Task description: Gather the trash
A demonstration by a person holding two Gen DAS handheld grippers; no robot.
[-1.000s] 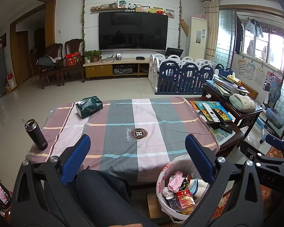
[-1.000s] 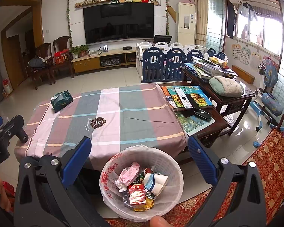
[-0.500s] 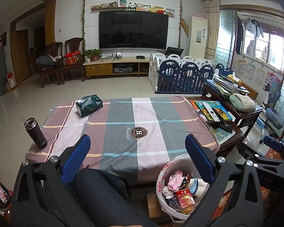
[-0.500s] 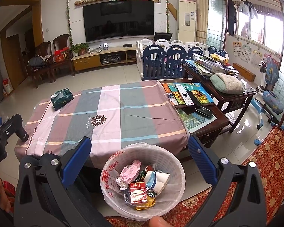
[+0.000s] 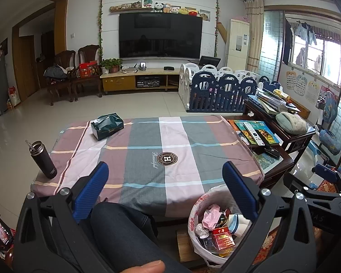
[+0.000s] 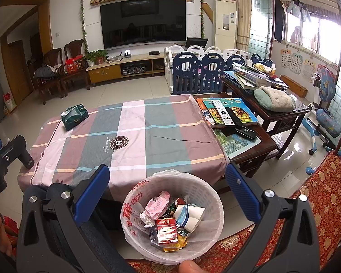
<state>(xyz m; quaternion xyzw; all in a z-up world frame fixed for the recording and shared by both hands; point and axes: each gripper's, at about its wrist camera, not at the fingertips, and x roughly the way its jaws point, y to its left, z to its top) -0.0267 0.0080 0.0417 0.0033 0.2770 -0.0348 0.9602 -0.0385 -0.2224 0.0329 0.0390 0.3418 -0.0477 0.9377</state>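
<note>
A white lined trash basket stands on the floor at the near edge of the cloth-covered table. Inside lie crumpled wrappers, a red cigarette pack and a paper cup. My right gripper hangs open just above the basket with nothing between its fingers. In the left wrist view the same basket sits low right, and my left gripper is open over the table's near edge, above a person's knee.
On the table lie a green tissue box and a dark flask at its left corner. Books and remotes cover a dark wooden side table on the right. A red patterned cushion is at near right.
Both views have shifted only slightly. The right gripper has drawn back a little, so the basket sits a bit farther from its fingers. Both grippers stayed open.
</note>
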